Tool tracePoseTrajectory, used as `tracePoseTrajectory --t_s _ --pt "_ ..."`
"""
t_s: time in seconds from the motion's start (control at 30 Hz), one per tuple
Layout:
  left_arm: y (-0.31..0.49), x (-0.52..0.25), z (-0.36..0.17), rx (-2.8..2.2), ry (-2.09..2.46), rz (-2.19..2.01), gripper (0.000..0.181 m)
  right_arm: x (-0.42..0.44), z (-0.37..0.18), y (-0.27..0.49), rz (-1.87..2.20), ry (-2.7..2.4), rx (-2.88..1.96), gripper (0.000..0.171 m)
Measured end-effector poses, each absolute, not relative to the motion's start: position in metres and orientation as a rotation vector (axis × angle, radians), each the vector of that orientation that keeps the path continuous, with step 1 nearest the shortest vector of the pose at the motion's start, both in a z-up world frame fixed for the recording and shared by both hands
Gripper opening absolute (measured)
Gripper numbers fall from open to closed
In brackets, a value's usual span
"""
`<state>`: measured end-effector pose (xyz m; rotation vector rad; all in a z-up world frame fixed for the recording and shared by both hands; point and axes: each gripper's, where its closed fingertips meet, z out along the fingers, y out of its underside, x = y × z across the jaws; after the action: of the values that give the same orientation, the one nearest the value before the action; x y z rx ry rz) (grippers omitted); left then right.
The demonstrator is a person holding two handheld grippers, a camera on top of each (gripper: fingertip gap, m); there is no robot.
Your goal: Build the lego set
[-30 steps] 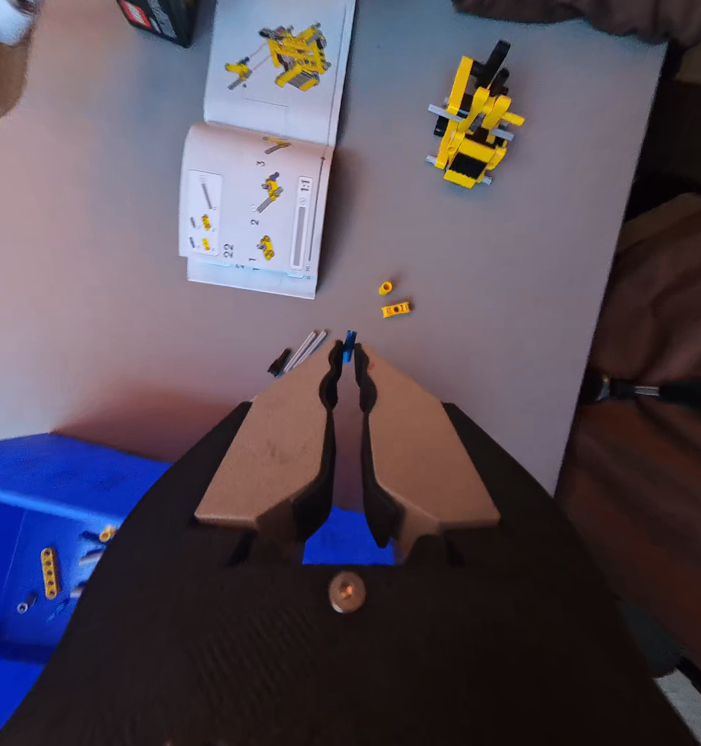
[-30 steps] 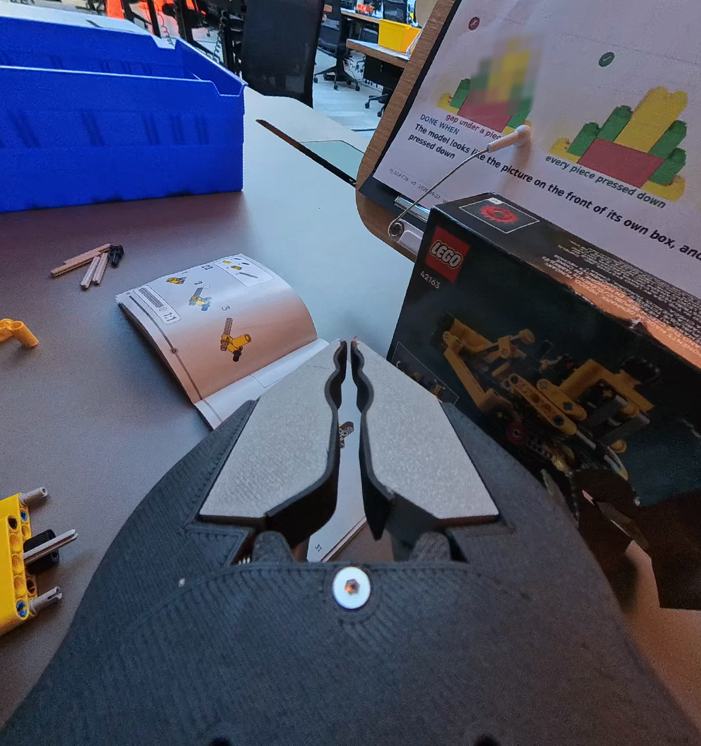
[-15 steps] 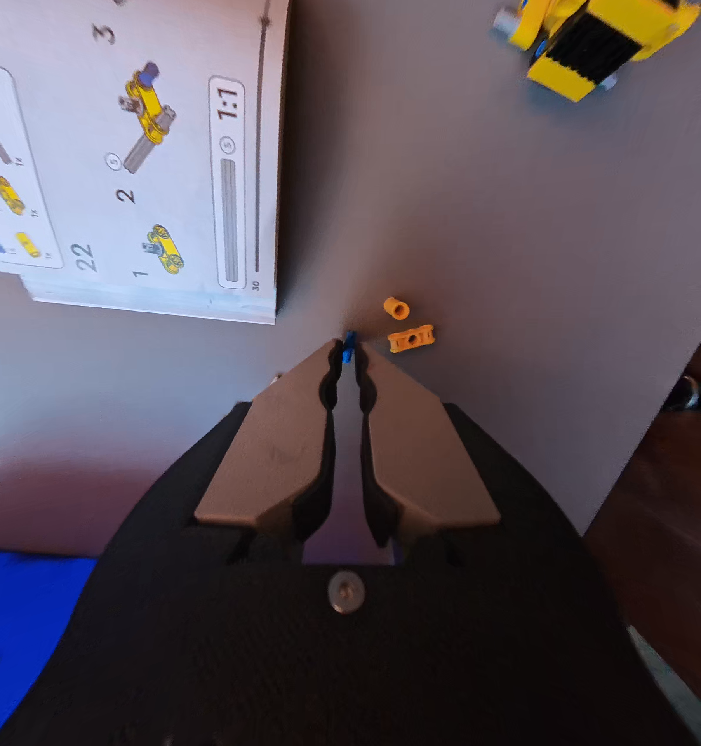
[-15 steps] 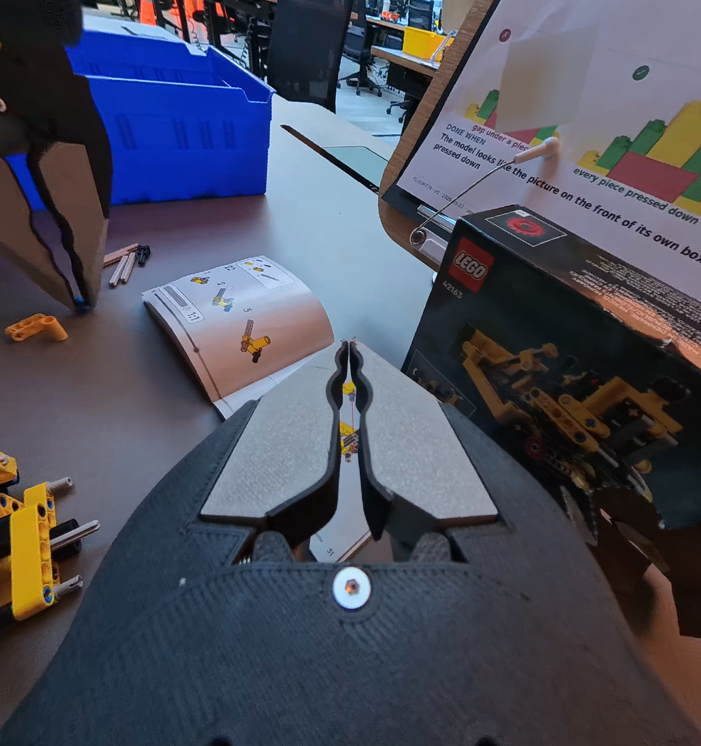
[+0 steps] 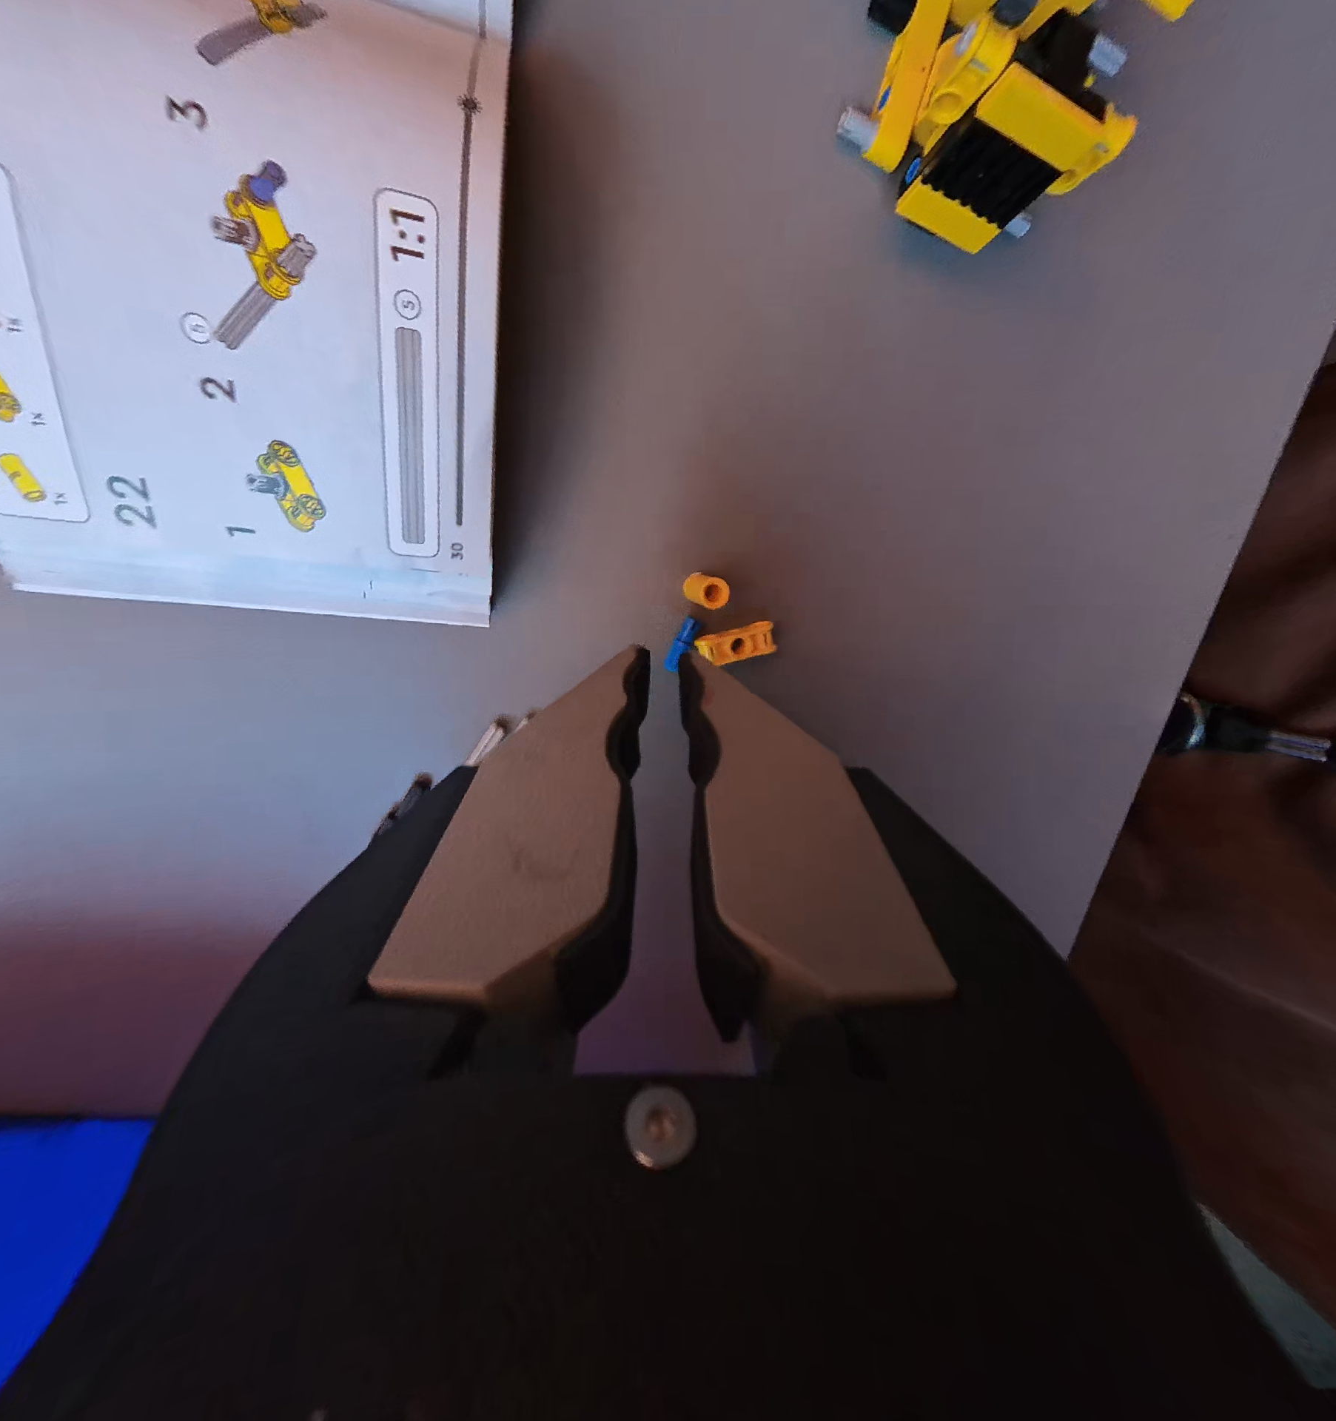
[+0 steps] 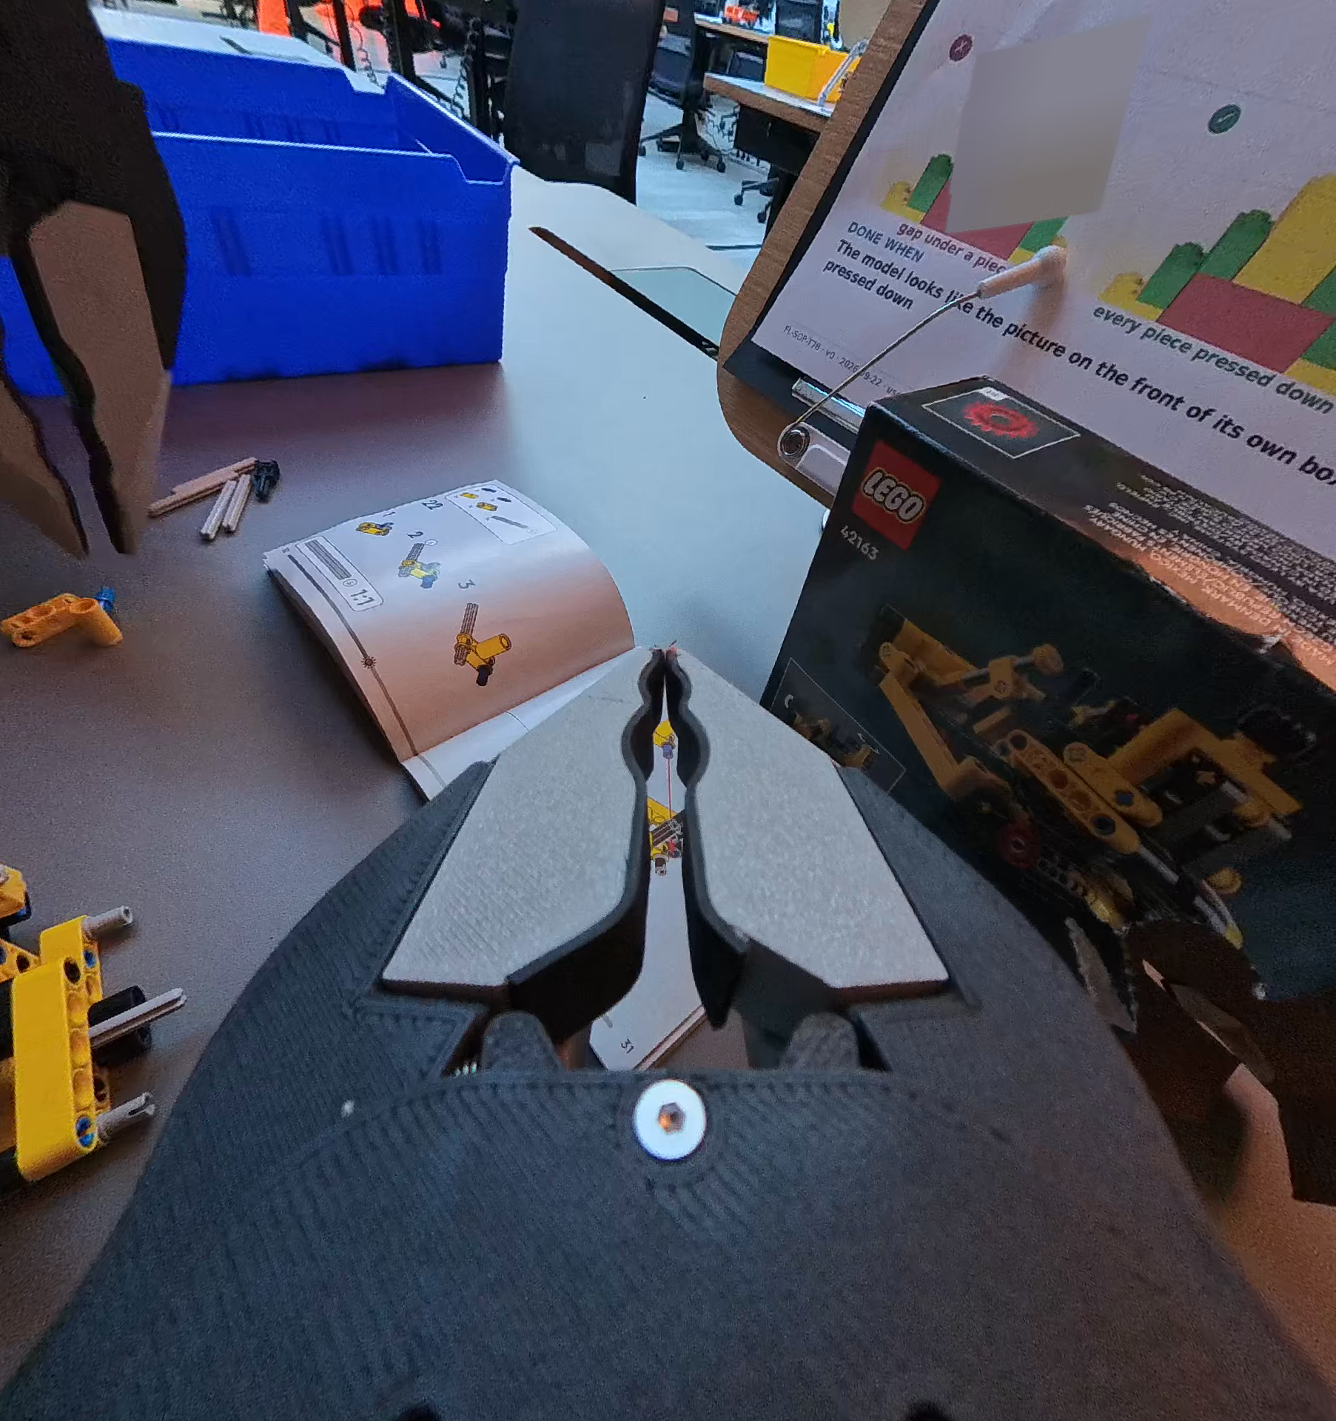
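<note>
Left gripper (image 5: 663,661): jaws slightly spread, gripping nothing — blue pin (image 5: 680,644) lay free just past the tips, mid-frame.
Right gripper (image 6: 663,660): tips pressed together, empty, over the instruction booklet (image 6: 449,615).
Risk: the pin looked light and could roll away if nudged.
Crowding: orange bush (image 5: 705,590) and orange connector (image 5: 735,643) beside the pin — a regrasp could catch them.
Model (image 5: 980,131): upper right, well apart.

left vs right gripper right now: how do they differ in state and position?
1. The left gripper has its jaws slightly apart; the right gripper has its tips closed together.
2. The left gripper hangs just over the blue pin, which lies on the table beside two small orange pieces; the right gripper hangs over the open instruction booklet, next to the set's box.

Both hold nothing.
</note>
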<state>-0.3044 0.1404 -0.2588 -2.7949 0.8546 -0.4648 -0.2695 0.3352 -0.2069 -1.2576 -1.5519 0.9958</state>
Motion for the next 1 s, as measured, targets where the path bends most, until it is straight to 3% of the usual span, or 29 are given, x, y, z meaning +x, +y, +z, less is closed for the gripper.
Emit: tracePoseTrajectory --t_s 0.03,0.23,0.43,0.63,1.0 --pt "0.141 -0.305 -0.253 -2.779 0.842 -0.474 0.005 -0.270 -0.207 0.335 0.995 -1.551 -1.258 0.000" --pt "0.140 -0.307 -0.178 -2.536 0.761 -0.561 0.002 -0.270 -0.208 0.336 0.994 -1.552 -1.261 0.000" --pt "0.122 -0.336 -0.082 -2.259 0.646 -0.406 0.002 -0.270 -0.208 0.337 0.989 -1.551 -1.266 0.000" --pt "0.110 -0.395 -0.027 -2.062 0.469 -0.183 0.006 -0.271 -0.209 0.340 0.972 -1.545 -1.274 0.000" --pt "0.106 -0.444 -0.004 -1.963 0.381 0.000 0.007 -0.271 -0.210 0.341 0.949 -1.556 -1.256 0.000"
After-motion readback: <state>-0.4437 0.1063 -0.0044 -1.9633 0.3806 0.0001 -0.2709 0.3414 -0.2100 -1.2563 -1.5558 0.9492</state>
